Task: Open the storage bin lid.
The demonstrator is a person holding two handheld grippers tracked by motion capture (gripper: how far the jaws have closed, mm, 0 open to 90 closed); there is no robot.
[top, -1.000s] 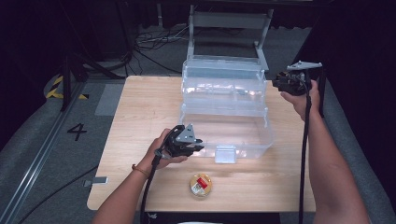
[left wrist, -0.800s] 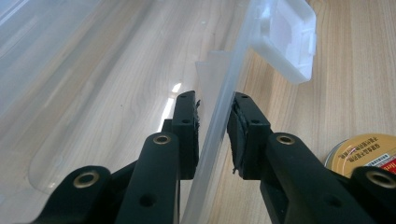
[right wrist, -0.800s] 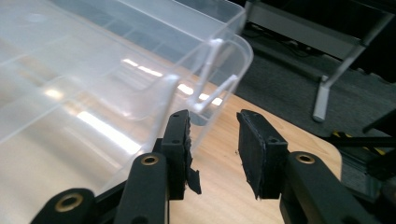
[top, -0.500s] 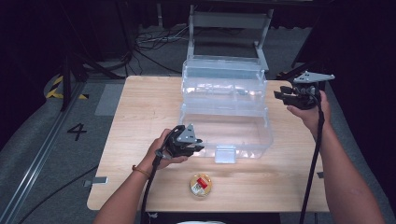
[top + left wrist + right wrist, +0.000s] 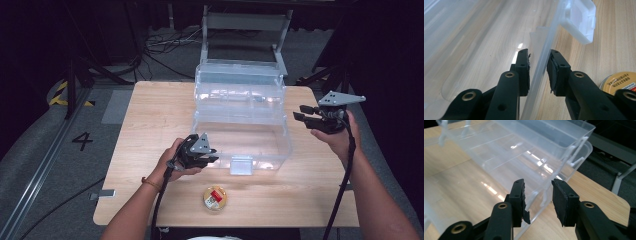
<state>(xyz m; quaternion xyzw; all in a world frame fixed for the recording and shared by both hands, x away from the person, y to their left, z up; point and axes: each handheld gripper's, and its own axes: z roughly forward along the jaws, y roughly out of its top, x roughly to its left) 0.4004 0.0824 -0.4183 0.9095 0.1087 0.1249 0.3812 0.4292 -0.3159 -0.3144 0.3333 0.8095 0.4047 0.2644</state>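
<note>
The small round gold tin (image 5: 214, 198) bore an unreadable red label. The left gripper (image 5: 538, 65) straddled the clear plastic tiered box (image 5: 240, 117) front wall, jaws apart; the right gripper (image 5: 538, 195) stood open, empty.

Looking down from high up at the whole tabletop (image 5: 150, 115). Two close looks from low down, near the clear box (image 5: 240, 120), shared by all three.

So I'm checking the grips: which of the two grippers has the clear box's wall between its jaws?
The left gripper: its jaws straddle the front wall of the clear plastic box, beside the latch. The right gripper is off the box's right side, holding nothing.
</note>
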